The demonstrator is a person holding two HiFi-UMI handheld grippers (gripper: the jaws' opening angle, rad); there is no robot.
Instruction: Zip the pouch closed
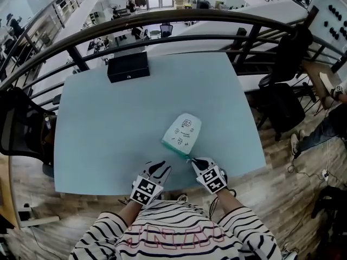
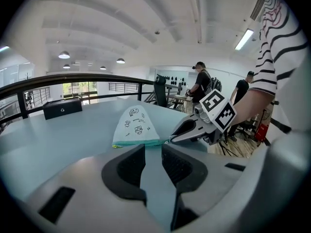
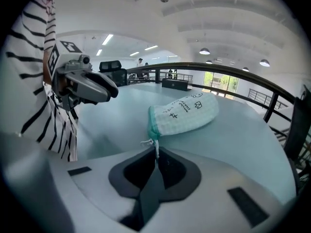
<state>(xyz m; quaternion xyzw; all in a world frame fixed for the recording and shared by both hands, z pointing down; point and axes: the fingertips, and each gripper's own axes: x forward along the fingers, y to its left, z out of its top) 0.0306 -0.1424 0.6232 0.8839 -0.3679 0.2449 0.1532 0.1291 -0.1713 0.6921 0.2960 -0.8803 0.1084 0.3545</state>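
A pale green checked pouch [image 1: 182, 132] with small black drawings lies on the light blue table [image 1: 108, 129], its zipper edge toward me. My right gripper [image 1: 194, 160] is at the right end of that zipper. In the right gripper view its jaws [image 3: 155, 153] are shut on the white pull cord [image 3: 153, 143] that hangs from the pouch [image 3: 184, 113]. My left gripper [image 1: 161, 167] hovers a little short of the pouch's near left side, and stands open [image 2: 152, 148] with nothing between its jaws. From there the pouch [image 2: 136, 125] lies just ahead, with the right gripper [image 2: 174, 140] at its corner.
A black box [image 1: 128, 66] sits at the table's far edge by a dark railing [image 1: 179, 18]. Dark chairs stand to the left [image 1: 21, 126] and right [image 1: 287, 107] of the table. People stand in the background of the left gripper view.
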